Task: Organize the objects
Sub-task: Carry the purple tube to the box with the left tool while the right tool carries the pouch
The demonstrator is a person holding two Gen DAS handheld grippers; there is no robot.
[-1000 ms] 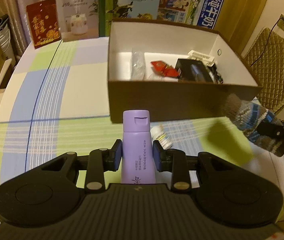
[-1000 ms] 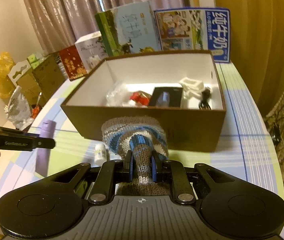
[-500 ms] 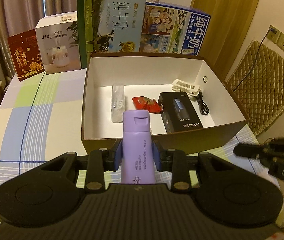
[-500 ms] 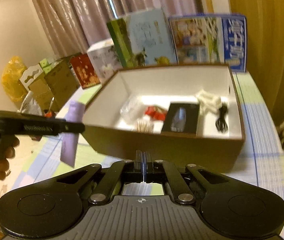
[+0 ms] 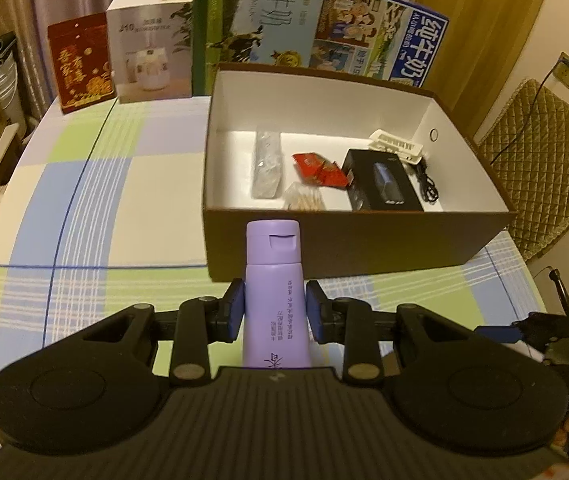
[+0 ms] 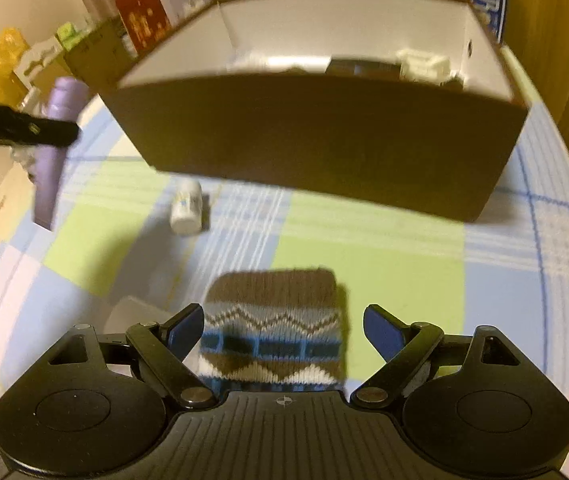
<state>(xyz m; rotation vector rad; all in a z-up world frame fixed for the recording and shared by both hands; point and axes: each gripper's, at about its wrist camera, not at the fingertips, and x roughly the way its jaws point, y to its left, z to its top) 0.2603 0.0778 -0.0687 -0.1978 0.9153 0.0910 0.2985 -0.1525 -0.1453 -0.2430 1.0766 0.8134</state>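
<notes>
Since half a second ago our right gripper (image 6: 280,334) has gone from closed and empty to spread wide over the knitted sock (image 6: 272,328), which lies flat on the checked tablecloth (image 6: 384,280) between the fingers, neither pad touching it. Our left gripper (image 5: 273,310) remains clamped on the purple bottle (image 5: 274,296), cap toward 12 o'clock, just short of the brown box (image 5: 356,240). Small white bottle (image 6: 185,210): on its side at 10 o'clock from the sock, near the box wall. Box contents: black case (image 5: 382,186), red packet (image 5: 318,168).
</notes>
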